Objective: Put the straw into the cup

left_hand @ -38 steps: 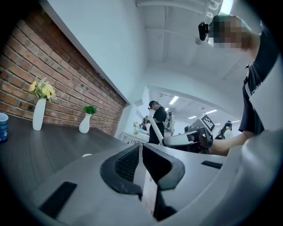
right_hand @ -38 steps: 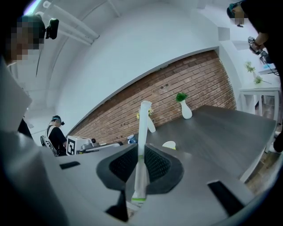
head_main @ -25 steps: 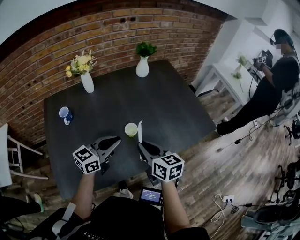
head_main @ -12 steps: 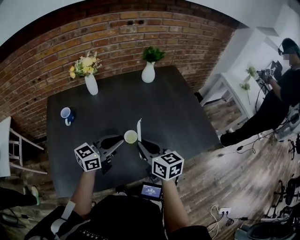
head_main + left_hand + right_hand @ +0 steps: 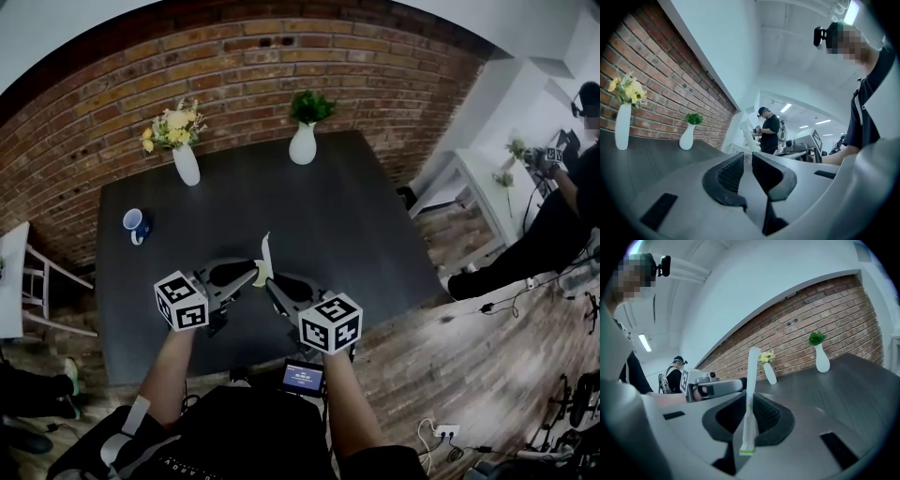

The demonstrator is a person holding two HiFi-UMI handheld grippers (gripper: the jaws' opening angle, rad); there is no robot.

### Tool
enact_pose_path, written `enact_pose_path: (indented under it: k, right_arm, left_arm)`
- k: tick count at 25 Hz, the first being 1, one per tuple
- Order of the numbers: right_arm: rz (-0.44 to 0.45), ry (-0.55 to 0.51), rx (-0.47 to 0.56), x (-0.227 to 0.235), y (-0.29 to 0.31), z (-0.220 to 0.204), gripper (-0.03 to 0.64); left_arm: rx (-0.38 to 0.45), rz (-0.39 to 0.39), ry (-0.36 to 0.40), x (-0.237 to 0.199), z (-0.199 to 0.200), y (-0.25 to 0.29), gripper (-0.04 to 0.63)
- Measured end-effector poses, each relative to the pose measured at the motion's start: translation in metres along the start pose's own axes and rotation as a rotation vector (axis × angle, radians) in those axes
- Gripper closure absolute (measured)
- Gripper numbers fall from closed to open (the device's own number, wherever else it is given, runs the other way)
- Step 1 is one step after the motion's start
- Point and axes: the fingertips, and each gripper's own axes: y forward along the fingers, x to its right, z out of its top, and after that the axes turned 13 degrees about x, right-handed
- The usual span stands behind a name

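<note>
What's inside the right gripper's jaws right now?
A straw in its paper wrapper, upright, pinched by the right gripper; the green-edged end hangs below the jaws. The wrapper covers the straw itself.

The cup [image 5: 259,276] shows only a sliver behind the straw [image 5: 265,249].

We see the white paper-wrapped straw [image 5: 752,371], its lower end edged in green, standing nearly upright, pinched between the jaws of the right gripper [image 5: 749,404]. In the head view we find the small pale yellow-green cup [image 5: 259,274] on the dark table [image 5: 337,216], just beside the straw's lower part and only partly visible.
</note>
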Motion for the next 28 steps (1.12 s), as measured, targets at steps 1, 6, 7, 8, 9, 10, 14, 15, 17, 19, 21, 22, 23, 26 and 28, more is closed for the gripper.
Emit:
enact_pose_path:
  k: [1, 6, 7, 8, 9, 10, 14, 15, 17, 19, 21, 22, 23, 26, 28]
  right_arm:
    - [0.014, -0.011, -0.011, 0.000, 0.002, -0.001, 0.566]
    - [0.068, -0.040, -0.036, 0.001, 0.010, -0.005, 0.566]
    - [0.076, -0.047, -0.040, 0.001, 0.011, -0.006, 0.566]
    - [0.084, -0.056, -0.046, 0.001, 0.013, -0.007, 0.566]
    - [0.092, -0.063, -0.050, 0.001, 0.015, -0.008, 0.566]
    - [0.100, -0.068, -0.054, 0.001, 0.017, -0.009, 0.566]
    - [0.128, -0.090, -0.073, 0.002, 0.025, -0.014, 0.566]
    - [0.133, -0.104, -0.084, 0.003, 0.027, -0.016, 0.566]
    - [0.138, -0.137, -0.107, 0.004, 0.030, -0.020, 0.566]
    - [0.142, -0.148, -0.117, 0.006, 0.034, -0.023, 0.566]
    - [0.144, -0.145, -0.116, 0.007, 0.038, -0.025, 0.566]
    - [0.145, -0.145, -0.115, 0.009, 0.039, -0.025, 0.566]
    - [0.145, -0.146, -0.114, 0.010, 0.040, -0.026, 0.566]
    - [0.143, -0.148, -0.106, 0.014, 0.043, -0.029, 0.566]
    - [0.137, -0.145, -0.094, 0.018, 0.045, -0.029, 0.566]
  left_arm:
    - [0.000, -0.002, 0.007, 0.000, 0.002, 0.003, 0.557]
    - [-0.014, 0.006, 0.035, -0.002, 0.004, 0.007, 0.557]
    - [-0.015, 0.009, 0.036, -0.003, 0.003, 0.007, 0.557]
    - [-0.017, 0.013, 0.039, -0.004, 0.003, 0.006, 0.557]
    - [-0.018, 0.017, 0.044, -0.005, 0.003, 0.005, 0.557]
    - [-0.018, 0.022, 0.049, -0.006, 0.003, 0.003, 0.557]
    - [-0.023, 0.019, 0.061, -0.008, 0.002, 0.002, 0.558]
    - [-0.031, 0.008, 0.068, -0.008, 0.001, 0.002, 0.558]
    - [-0.053, -0.012, 0.085, -0.005, -0.003, 0.003, 0.558]
    - [-0.063, -0.016, 0.089, -0.005, -0.006, 0.004, 0.558]
    - [-0.059, -0.007, 0.085, -0.008, -0.007, 0.004, 0.557]
    - [-0.057, -0.001, 0.084, -0.009, -0.008, 0.003, 0.558]
    - [-0.056, 0.003, 0.083, -0.011, -0.008, 0.003, 0.558]
    - [-0.051, 0.020, 0.085, -0.015, -0.009, -0.001, 0.557]
    - [-0.043, 0.043, 0.082, -0.020, -0.009, -0.005, 0.557]
